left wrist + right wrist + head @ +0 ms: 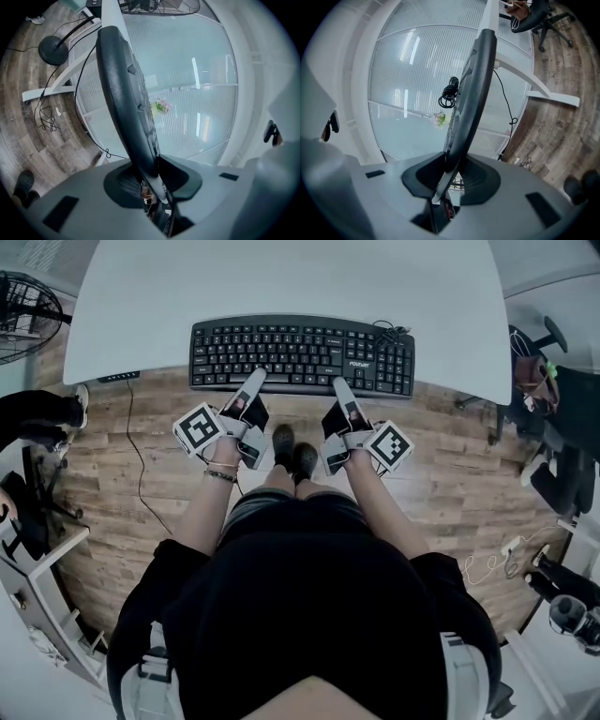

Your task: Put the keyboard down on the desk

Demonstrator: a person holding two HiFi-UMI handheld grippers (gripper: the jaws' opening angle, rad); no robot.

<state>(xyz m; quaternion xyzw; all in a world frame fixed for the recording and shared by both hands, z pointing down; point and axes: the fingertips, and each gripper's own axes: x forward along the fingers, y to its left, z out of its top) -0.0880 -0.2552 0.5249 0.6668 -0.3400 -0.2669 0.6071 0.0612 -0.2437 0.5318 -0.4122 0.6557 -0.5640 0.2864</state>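
Note:
A black keyboard [302, 354] with a coiled cable at its right end lies flat over the near edge of the white desk [281, 282], its front rim overhanging the floor. My left gripper [253, 382] is shut on the front rim left of centre, and my right gripper [339, 385] is shut on it right of centre. In the left gripper view the keyboard [123, 96] stands edge-on between the dark pads [180, 176], which press on it. The right gripper view shows the same keyboard [473, 89] pinched between the pads [424, 178].
Wooden floor [441, 474] lies under the desk's near edge, with the person's shoes [292, 451] below the keyboard. A fan [23, 315] stands at the left and an office chair [539, 357] at the right. A power strip [117, 377] and cable hang at the desk's left.

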